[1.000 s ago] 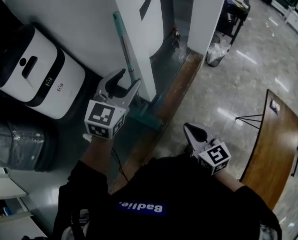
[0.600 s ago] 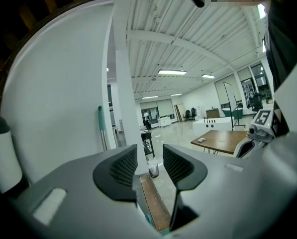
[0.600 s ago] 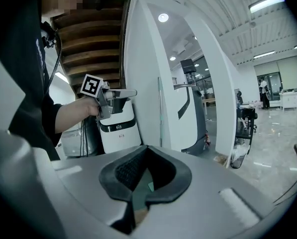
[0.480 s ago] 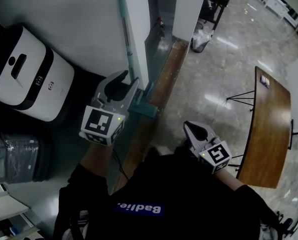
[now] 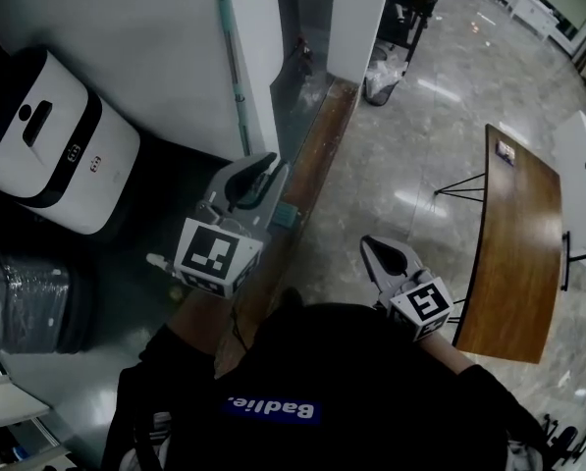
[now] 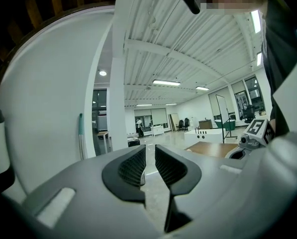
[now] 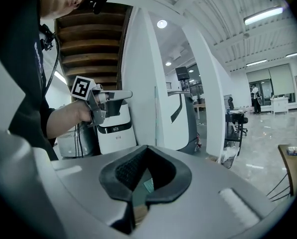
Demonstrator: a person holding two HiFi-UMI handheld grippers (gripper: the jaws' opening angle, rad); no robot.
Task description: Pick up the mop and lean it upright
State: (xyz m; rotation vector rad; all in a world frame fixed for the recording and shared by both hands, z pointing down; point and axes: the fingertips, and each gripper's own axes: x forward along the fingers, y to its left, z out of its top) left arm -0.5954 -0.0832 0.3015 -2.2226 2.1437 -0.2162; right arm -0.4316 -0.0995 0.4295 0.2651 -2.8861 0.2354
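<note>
While the teal-handled mop (image 5: 230, 62) is leaning against the white wall (image 5: 155, 47), the empty left tongs (image 5: 270, 172) are closing, narrowly apart. The right tongs (image 5: 382, 250) are resting together.

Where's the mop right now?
Head view, upper left of centre: the mop stands upright, its teal handle leaning against the edge of the white wall, with the white machine on the floor to its left.

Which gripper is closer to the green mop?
Left. The left gripper, whose jaws have just been closing on nothing, is near the mop leaning on the wall, not touching it. The right gripper is farther off, over the shiny floor.
</note>
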